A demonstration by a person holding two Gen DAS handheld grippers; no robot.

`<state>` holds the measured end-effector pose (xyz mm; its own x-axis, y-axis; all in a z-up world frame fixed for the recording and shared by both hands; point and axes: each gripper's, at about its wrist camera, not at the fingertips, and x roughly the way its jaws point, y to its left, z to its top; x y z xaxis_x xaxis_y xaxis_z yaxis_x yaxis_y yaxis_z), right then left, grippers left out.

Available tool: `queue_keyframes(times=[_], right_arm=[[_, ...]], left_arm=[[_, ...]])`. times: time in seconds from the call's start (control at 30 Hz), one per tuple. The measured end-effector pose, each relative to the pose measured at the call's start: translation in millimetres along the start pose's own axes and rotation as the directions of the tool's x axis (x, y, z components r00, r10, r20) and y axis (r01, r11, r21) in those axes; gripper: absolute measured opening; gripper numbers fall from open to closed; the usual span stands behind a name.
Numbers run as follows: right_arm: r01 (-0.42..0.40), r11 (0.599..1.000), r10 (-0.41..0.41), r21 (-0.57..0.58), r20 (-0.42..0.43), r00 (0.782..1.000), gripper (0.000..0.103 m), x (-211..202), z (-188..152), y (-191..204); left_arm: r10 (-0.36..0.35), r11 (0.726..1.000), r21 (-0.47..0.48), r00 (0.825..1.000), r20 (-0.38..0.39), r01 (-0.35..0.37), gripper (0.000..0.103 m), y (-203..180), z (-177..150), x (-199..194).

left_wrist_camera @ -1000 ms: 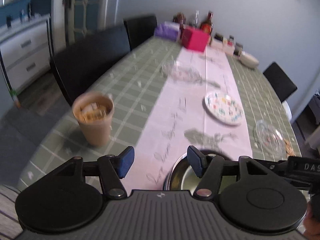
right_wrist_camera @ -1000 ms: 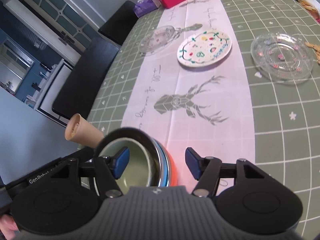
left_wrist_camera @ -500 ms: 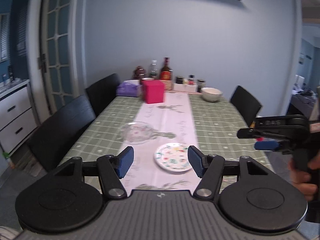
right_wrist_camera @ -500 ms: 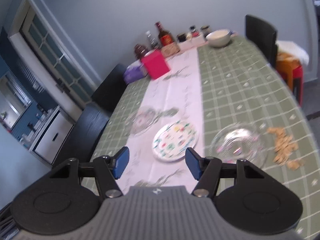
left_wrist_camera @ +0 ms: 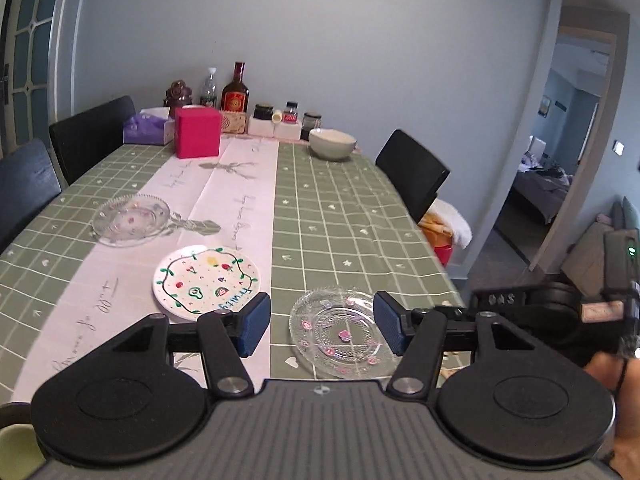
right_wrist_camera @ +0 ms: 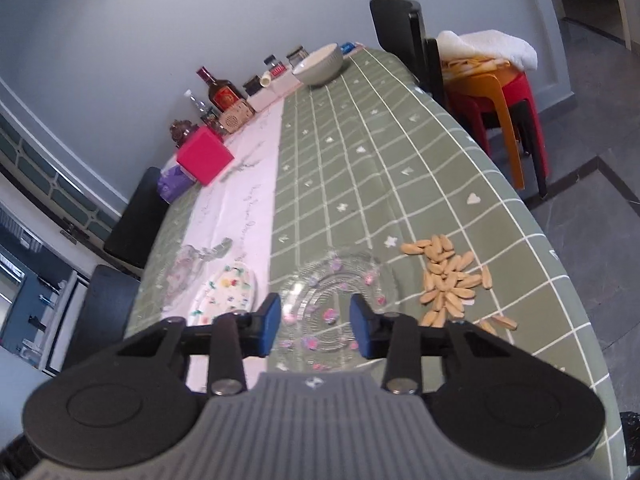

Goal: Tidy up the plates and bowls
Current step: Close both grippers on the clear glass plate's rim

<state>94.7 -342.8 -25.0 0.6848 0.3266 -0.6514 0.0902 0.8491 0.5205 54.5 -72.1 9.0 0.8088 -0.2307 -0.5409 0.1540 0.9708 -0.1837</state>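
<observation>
The right gripper, empty, jaws closing, hovers over the clear flower-dotted glass plate near the table's right edge; the left gripper gapes wide, empty.

A green bowl is cut off at the lower left corner of the left view. A hand is cropped at the right edge. Jar labels at the far end are too small to read.

Both wrist cams look down-table, sharing near glass plate.
</observation>
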Motion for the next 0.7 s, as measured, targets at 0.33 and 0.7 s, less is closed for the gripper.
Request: queue_keyframes(times=[0.33, 0.7], right_arm=[[0.0, 0.998, 0.007, 0.062, -0.103, 0.995, 0.021, 59.5, 1.4, -53.7], [-0.024, 0.998, 0.028, 0.052, -0.092, 0.995, 0.021, 82.6, 2.2, -53.4]], left_arm=[[0.035, 0.997, -0.06, 0.992, -0.118, -0.042, 0.07, 20.6, -30.3, 91.9], [-0.061, 0.985, -0.173, 0.977, -0.206, 0.025, 0.07, 40.3, -45.0, 143.5]])
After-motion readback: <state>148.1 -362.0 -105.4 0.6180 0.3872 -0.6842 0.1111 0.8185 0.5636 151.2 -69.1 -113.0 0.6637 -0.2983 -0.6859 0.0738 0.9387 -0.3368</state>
